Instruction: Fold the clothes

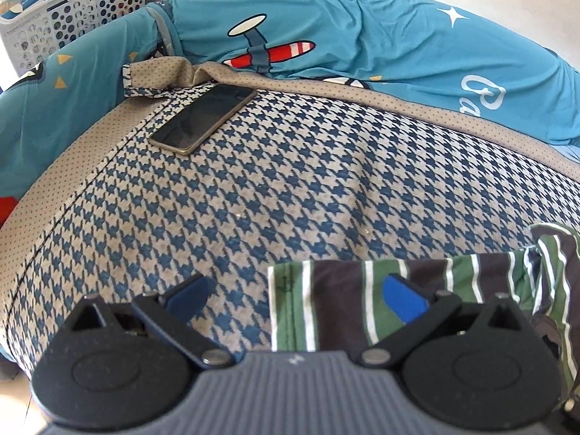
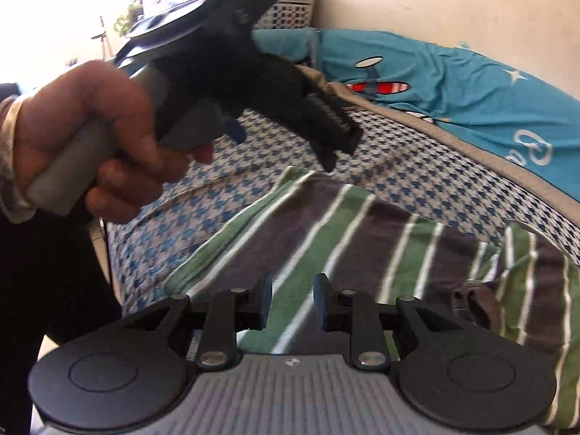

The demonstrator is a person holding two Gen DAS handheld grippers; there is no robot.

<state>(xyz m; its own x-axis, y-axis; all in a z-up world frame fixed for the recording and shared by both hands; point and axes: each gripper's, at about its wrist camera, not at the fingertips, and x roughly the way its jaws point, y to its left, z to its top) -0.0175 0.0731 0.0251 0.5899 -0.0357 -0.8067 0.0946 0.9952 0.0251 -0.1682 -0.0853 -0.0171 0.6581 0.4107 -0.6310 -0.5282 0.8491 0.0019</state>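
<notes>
Far left there's a white perforated basket point(image 1: 72, 11) by the wall, past the bed's left edge. On the bed, a teal cartoon quilt point(image 1: 362, 32) is bunched along the far edge, soft and wrinkly. In front of it is a houndstooth cover point(image 1: 253, 188), flat weave with a dotted tan border. A glossy dark phone point(image 1: 203, 117) lies flat near its far left corner.

My left gripper point(image 1: 295, 295) has its fingers spread wide, holding nothing, above the shirt's left hem; a hand point(image 2: 90, 137) grips its grey handle. The shirt point(image 2: 326, 224), striped green, dark and white, lies rumpled along the near edge, right of centre. My right gripper point(image 2: 293, 299) hovers over it, fingers parted a little, nothing pinched.

Plenty of bare cover between phone and shirt.
</notes>
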